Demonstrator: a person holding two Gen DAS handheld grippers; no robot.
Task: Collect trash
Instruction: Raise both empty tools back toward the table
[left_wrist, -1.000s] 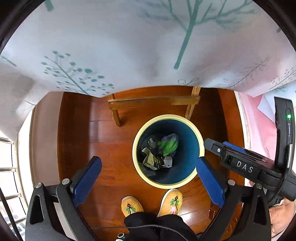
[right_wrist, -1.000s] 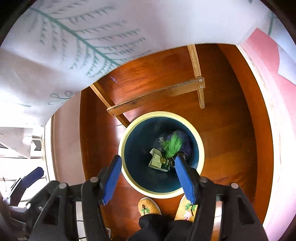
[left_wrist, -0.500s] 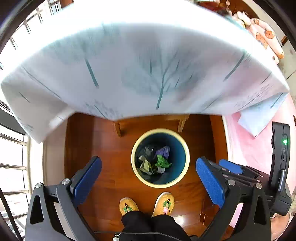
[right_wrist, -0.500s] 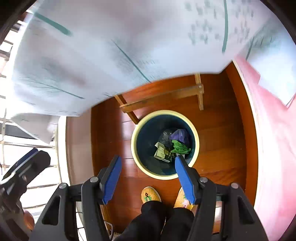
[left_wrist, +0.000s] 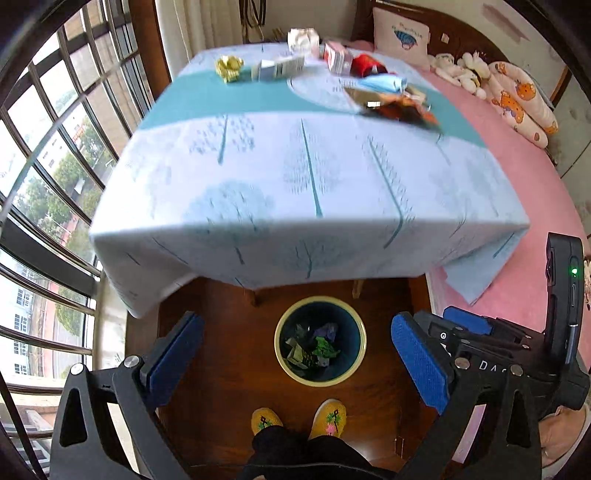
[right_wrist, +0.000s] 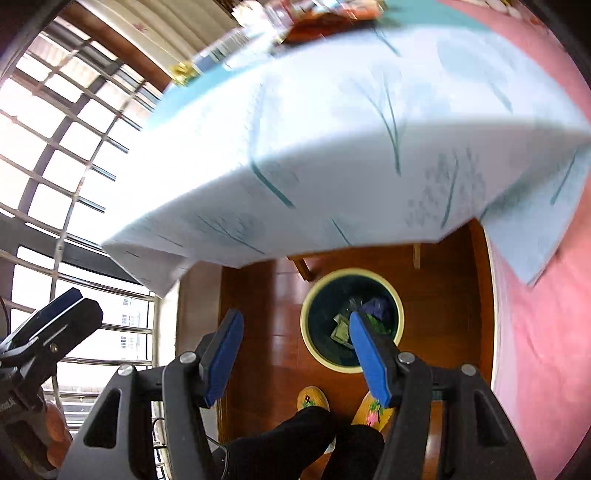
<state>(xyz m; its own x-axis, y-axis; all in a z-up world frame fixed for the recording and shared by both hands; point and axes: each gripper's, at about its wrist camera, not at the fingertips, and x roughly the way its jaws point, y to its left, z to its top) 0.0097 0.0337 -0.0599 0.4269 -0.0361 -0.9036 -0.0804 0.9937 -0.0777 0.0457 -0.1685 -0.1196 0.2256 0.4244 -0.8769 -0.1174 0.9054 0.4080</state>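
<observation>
A round bin (left_wrist: 320, 380) with a cream rim and dark blue inside stands on the wooden floor under the table's front edge; it also shows in the right wrist view (right_wrist: 314, 354). Crumpled trash (left_wrist: 314, 349) lies in it. More trash lies at the far end of the table: a gold wrapper (left_wrist: 229, 68), a small box (left_wrist: 279, 68), a red carton (left_wrist: 338, 55), a blue mask (left_wrist: 382, 83) and a dark orange wrapper (left_wrist: 399, 107). My left gripper (left_wrist: 295, 360) is open and empty, high above the bin. My right gripper (right_wrist: 295, 354) is open and empty too.
The table wears a pale blue cloth with tree prints (left_wrist: 306, 177). A pink bed (left_wrist: 524, 177) with soft toys lies to the right. Barred windows (left_wrist: 48, 147) fill the left. The person's yellow slippers (left_wrist: 328, 419) stand just before the bin.
Both grippers have risen and tilted up from close over the bin. The bin looks smaller and the table top with its trash has come into view.
</observation>
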